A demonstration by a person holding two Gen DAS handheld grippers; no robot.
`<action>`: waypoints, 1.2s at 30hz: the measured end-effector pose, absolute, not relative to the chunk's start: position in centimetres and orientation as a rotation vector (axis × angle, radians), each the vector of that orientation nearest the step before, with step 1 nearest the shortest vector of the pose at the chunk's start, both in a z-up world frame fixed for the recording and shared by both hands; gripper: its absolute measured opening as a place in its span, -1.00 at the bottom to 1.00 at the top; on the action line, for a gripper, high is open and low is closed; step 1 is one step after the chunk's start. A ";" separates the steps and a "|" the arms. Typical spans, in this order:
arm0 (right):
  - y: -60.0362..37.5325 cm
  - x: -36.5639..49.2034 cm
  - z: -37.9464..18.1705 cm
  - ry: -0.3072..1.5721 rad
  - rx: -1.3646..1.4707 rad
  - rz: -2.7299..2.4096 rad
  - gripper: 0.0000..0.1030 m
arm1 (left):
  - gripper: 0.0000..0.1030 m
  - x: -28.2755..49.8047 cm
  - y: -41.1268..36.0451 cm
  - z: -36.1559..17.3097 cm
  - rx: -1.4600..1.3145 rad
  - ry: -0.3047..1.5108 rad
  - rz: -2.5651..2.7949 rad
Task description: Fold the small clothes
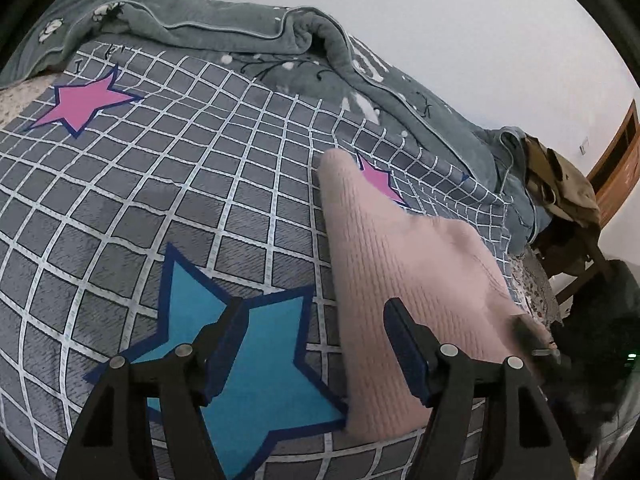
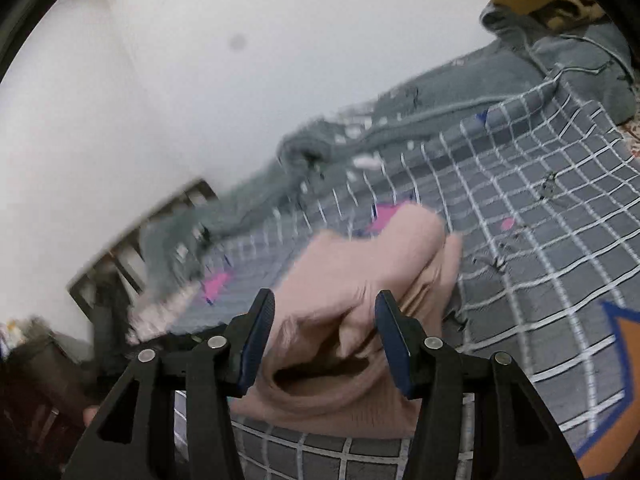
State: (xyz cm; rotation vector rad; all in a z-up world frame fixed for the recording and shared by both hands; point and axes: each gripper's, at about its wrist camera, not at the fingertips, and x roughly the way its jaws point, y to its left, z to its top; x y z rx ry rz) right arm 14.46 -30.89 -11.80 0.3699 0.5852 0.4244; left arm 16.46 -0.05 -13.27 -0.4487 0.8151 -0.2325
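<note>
A pale pink ribbed knit garment (image 1: 404, 280) lies on the grey checked bedsheet (image 1: 180, 168), stretched from the near edge toward the far right. My left gripper (image 1: 316, 312) is open and empty, just above the sheet at the garment's left edge, over a blue star print (image 1: 256, 372). In the right wrist view the same pink garment (image 2: 360, 280) lies bunched, its opening toward the camera. My right gripper (image 2: 324, 304) is open, with the folds of the garment between its fingers; this view is blurred. The tip of the right gripper (image 1: 536, 340) shows on the garment's right edge.
A grey-green quilt (image 1: 248, 36) is heaped along the wall side of the bed. A wooden chair with khaki clothes (image 1: 560, 192) stands past the bed's right end. A wooden bed frame (image 2: 132, 248) and dark furniture (image 2: 36, 372) are at left in the right wrist view.
</note>
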 end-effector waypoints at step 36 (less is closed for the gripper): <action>-32.2 13.4 -13.6 0.644 0.314 0.466 -0.86 | -0.58 10.9 -8.6 -13.8 -0.101 0.720 -0.278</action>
